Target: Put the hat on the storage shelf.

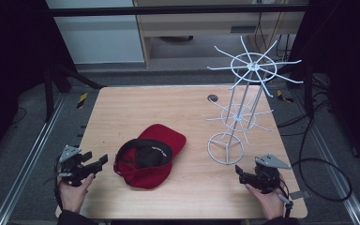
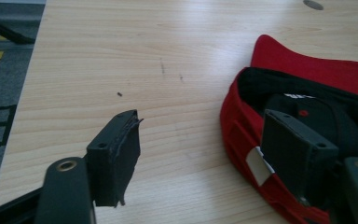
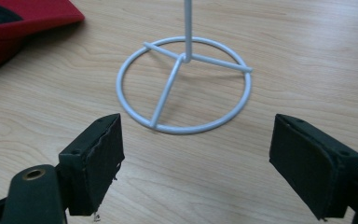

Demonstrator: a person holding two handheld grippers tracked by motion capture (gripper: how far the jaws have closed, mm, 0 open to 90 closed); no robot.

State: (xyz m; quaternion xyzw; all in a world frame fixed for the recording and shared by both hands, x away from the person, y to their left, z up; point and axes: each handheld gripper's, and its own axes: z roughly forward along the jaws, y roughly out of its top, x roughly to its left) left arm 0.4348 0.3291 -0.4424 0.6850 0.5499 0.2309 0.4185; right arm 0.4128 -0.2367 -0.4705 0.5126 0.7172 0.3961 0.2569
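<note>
Both tongs gaped wide and held nothing. Left tongs (image 2: 200, 144) hovered beside the red fabric baseball cap (image 2: 307, 74). Right tongs (image 3: 209, 163) faced the white wire rack's ring base (image 3: 184, 84) on the pale wooden surface (image 3: 307, 46).

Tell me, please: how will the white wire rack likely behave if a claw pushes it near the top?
The white wire rack would probably tip rather than slide: it is tall on one thin pole, with a small ring base. Made of thin wire, it looks light. Its long spokes may flex or catch the claw.
</note>
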